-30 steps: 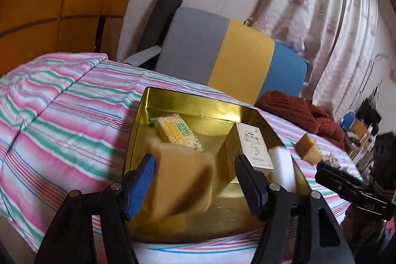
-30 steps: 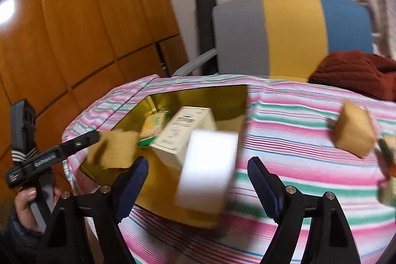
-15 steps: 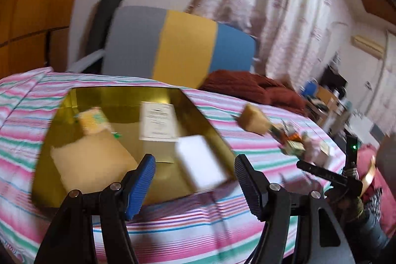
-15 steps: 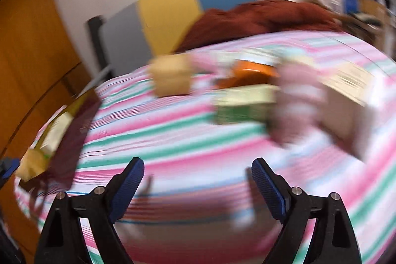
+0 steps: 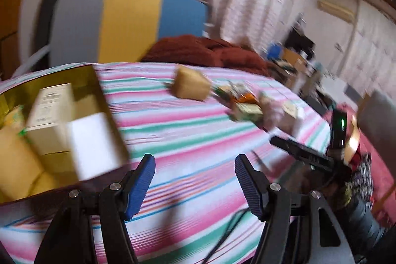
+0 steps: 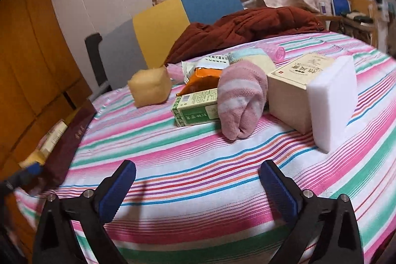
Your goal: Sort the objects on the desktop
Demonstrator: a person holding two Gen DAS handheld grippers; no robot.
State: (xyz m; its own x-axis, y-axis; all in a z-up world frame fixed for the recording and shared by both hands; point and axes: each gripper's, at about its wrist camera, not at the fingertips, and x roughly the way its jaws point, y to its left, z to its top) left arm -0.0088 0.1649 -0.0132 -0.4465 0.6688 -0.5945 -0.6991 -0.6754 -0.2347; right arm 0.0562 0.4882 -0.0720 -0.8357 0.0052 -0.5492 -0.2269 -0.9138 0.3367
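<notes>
Striped cloth on the bench [image 6: 198,180] now fills both views — the yellow sponge and white block dropped a second ago are left in the gold tin [image 5: 99,90], and the left gripper [image 5: 195,180] and right gripper [image 6: 198,187], fingers spread and empty, are turned toward the unsorted pile around the pink sock [image 6: 240,100].

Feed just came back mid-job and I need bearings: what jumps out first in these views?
In the right wrist view, a rolled pink-and-white striped sock lies mid-table on the striped tablecloth, against a green cardboard box, with a white foam block to its right. In the left wrist view, a gold metal tray at left holds boxes and blocks. Both grippers are open and empty.
</notes>
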